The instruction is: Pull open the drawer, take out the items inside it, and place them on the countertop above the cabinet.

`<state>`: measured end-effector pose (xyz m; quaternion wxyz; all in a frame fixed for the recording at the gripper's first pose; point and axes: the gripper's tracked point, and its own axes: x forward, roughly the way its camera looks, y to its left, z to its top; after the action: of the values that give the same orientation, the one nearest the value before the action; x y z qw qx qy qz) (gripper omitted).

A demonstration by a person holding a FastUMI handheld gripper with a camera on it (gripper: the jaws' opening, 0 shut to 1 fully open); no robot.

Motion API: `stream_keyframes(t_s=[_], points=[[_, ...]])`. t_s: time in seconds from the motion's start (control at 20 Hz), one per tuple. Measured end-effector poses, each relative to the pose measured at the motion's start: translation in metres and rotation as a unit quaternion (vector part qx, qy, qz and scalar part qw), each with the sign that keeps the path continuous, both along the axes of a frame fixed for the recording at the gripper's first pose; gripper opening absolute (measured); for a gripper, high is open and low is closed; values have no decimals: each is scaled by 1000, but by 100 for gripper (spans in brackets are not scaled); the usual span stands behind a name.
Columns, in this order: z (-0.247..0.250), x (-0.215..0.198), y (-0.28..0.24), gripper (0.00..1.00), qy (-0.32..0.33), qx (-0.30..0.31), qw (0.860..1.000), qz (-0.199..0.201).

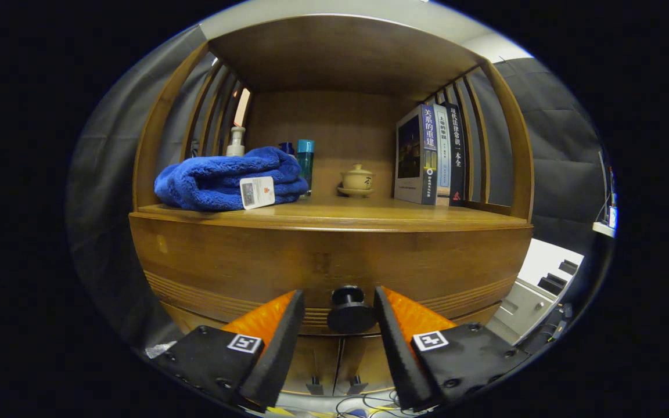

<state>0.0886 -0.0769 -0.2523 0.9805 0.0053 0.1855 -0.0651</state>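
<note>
Wooden cabinet fills the booth, its drawer front closed. Nearest, the gripper stands parted, its fingers flanking the round dark drawer knob without pressing it. Beyond, on the countertop, lie a folded blue towel, a pump bottle, a small lidded teacup and upright books.

The gripper has its fingers spread around the closed drawer's knob, not touching.

gripper fingers spread, gaps beside drawer knob; towel crowds countertop left
</note>
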Motion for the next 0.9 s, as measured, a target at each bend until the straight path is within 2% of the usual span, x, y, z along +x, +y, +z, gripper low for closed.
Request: stream_keyframes(t_s=[0.3, 0.4, 0.5, 0.9], points=[[-3, 3, -7, 54, -2, 20, 1000, -13], [-1, -1, -8, 45, 3, 9, 1000, -10], [-4, 1, -7, 40, 10, 3, 1000, -8], [5, -41, -4, 40, 57, -8, 998, -8]])
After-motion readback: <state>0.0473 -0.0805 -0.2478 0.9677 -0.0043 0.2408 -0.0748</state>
